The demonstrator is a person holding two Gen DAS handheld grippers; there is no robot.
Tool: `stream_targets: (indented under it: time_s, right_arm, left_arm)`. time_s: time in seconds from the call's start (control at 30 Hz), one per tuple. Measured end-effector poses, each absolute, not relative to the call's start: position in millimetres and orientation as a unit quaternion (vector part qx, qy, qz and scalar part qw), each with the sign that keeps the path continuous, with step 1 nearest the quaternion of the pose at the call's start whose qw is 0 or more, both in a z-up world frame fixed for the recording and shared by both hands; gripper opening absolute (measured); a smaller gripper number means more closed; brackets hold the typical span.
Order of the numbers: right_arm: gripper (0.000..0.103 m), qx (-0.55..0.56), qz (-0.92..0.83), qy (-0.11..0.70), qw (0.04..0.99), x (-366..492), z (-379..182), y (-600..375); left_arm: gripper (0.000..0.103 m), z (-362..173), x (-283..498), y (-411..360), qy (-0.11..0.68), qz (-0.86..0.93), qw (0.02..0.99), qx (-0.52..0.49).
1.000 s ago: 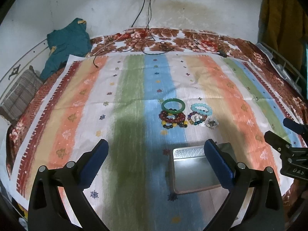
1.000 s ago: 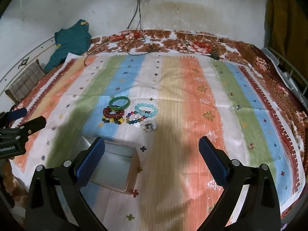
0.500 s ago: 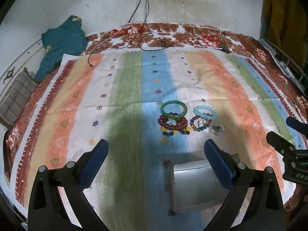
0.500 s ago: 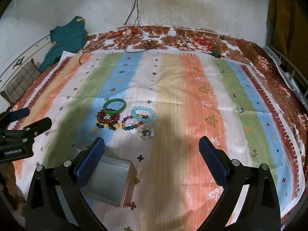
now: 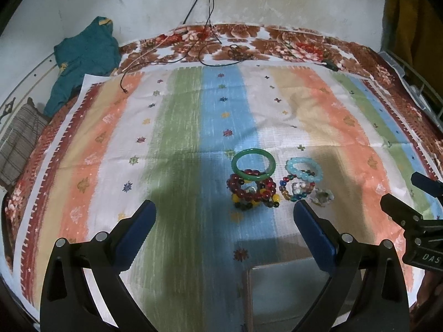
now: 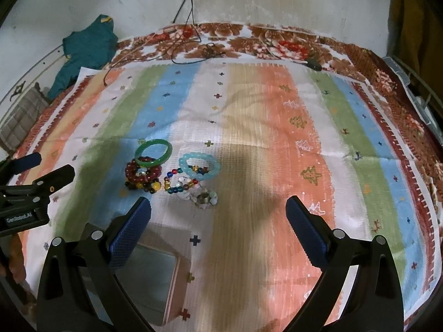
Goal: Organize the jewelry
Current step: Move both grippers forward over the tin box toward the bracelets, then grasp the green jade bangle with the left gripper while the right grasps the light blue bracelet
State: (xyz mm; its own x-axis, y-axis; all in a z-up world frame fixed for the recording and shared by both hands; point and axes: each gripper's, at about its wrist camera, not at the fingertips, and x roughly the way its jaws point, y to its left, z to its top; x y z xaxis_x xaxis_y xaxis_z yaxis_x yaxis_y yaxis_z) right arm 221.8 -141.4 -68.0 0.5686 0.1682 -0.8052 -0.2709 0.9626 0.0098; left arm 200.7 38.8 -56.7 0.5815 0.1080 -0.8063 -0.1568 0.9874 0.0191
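Blue-padded fingers spread wide and holding nothing, the left gripper (image 5: pixel 224 215) hovers above a striped cloth (image 5: pixel 180 127), angled down toward a cluster of jewelry lying just ahead of its fingertips. The right gripper (image 6: pixel 218 213), fingers likewise parted and empty, hangs alongside at a similar height, its black frame visible at the right edge of the left wrist view. The jewelry sits in a tight group near the middle of the cloth: a green bangle (image 5: pixel 253 164) rests on the far edge of a dark red bead bracelet (image 5: pixel 250 186), with a pale blue bead bracelet (image 5: pixel 304 169) just beside it, a multicoloured bead bracelet (image 5: pixel 293 189) touching that one, and a small pale beaded piece (image 6: pixel 205 197) nearest the right gripper. An open metal tin (image 5: pixel 290 293) stands on the cloth close under both grippers, partly hidden by their fingers. Beyond the cloth lie a floral bedspread (image 5: pixel 249 41), black cables (image 5: pixel 205 27) and a teal garment (image 5: pixel 85 55) against the wall.
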Motion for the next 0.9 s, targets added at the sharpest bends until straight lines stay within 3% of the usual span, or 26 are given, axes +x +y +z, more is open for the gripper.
stream_targets:
  time_s: [0.9]
  right_arm:
    - [0.099, -0.057, 0.111, 0.498, 0.858, 289.6, -115.3, -124.0]
  left_arm:
    - [0.097, -107.2, 272.3, 59.2, 0.502, 0.051, 0.861, -0.058]
